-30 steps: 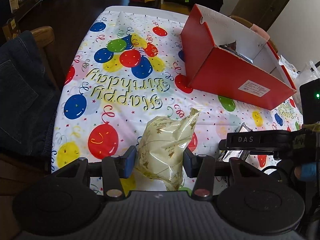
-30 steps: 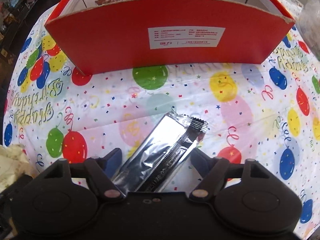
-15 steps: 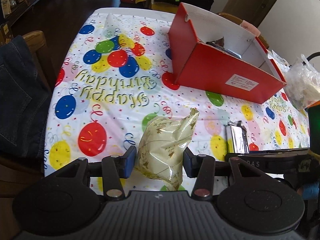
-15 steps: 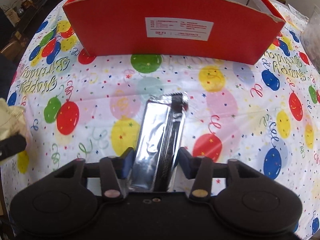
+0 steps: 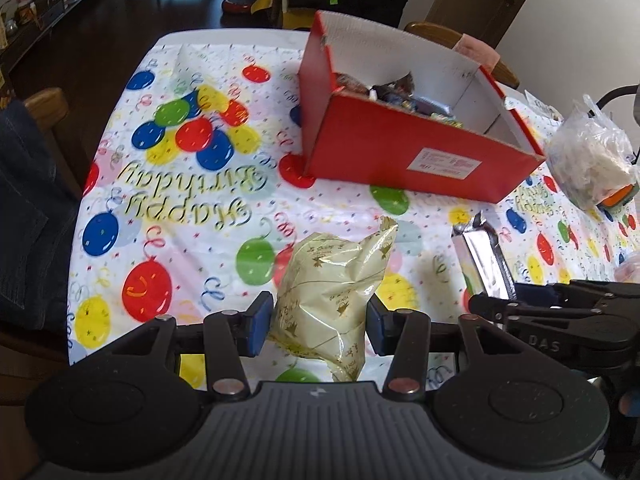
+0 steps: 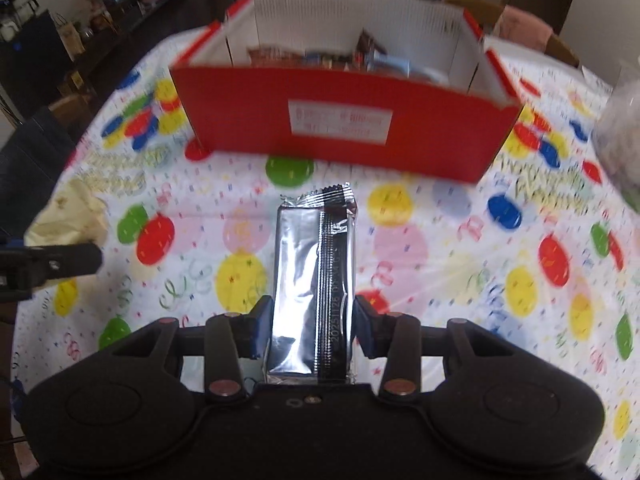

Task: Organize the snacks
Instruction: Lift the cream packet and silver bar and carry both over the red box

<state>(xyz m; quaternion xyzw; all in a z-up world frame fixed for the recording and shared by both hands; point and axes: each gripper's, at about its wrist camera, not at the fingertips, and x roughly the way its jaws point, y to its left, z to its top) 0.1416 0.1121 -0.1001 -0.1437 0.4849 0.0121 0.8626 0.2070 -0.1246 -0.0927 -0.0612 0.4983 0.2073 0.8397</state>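
Note:
My left gripper (image 5: 318, 326) is shut on a pale yellow snack bag (image 5: 332, 292) with gold print, held above the balloon tablecloth. My right gripper (image 6: 312, 330) is shut on a silver foil snack bar (image 6: 312, 280), which points at the red cardboard box (image 6: 344, 132). The box (image 5: 416, 160) stands open at the far side of the table with several wrapped snacks inside. In the left wrist view the silver bar (image 5: 480, 256) and the right gripper show at the right edge. In the right wrist view the yellow bag (image 6: 72, 216) shows at the left edge.
A clear plastic bag (image 5: 588, 164) with pale contents lies to the right of the box. A chair with dark denim cloth (image 5: 28, 216) stands at the table's left edge. Another wooden chair (image 5: 452, 40) sits behind the box. The "Happy Birthday" tablecloth (image 5: 192, 200) covers the table.
The right gripper closed on the silver bar, lifted it off the cloth and turned it straight. Both grippers rose and the box's inside came into view. The left grip is unchanged.

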